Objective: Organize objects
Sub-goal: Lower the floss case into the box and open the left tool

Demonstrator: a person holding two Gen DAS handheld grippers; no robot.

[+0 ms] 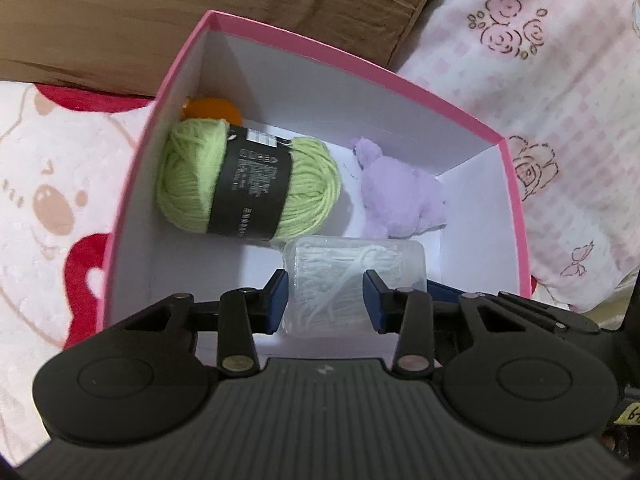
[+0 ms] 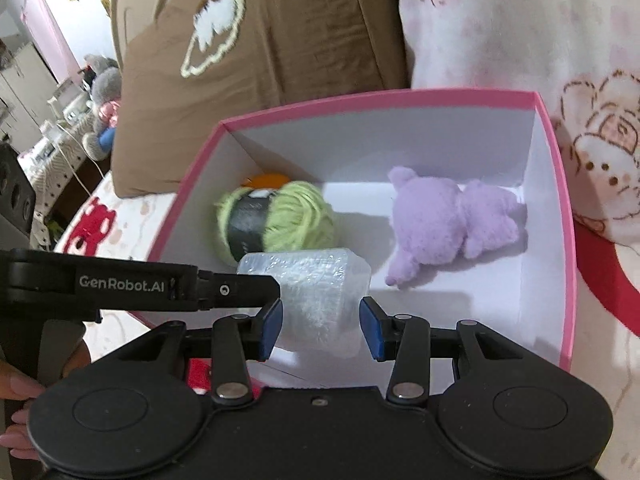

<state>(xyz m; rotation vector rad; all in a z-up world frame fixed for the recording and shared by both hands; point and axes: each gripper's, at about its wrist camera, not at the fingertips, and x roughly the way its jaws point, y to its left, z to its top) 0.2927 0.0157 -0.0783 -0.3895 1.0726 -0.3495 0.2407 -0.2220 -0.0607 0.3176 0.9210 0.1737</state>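
Black gripper housing fills the foreground of both wrist views, and between each pair of blue pads the same clear plastic packet of white thread is seen. From the left wrist view, the left gripper is narrowed onto the packet, with both pads against its sides. From the right wrist view, the right gripper is likewise narrowed around the packet; its left pad touches the plastic, while contact at the right pad cannot be made out. Only the right view shows the left gripper's branded finger reaching in from the side, fingertips of a hand at the lower left edge, and a brown cushion with a stitched white motif. The packet is held just above the near end of a pink box with a white interior. Inside the box, a green yarn ball with a dark label lies beside a purple plush toy, and an orange object is partly hidden behind the yarn.
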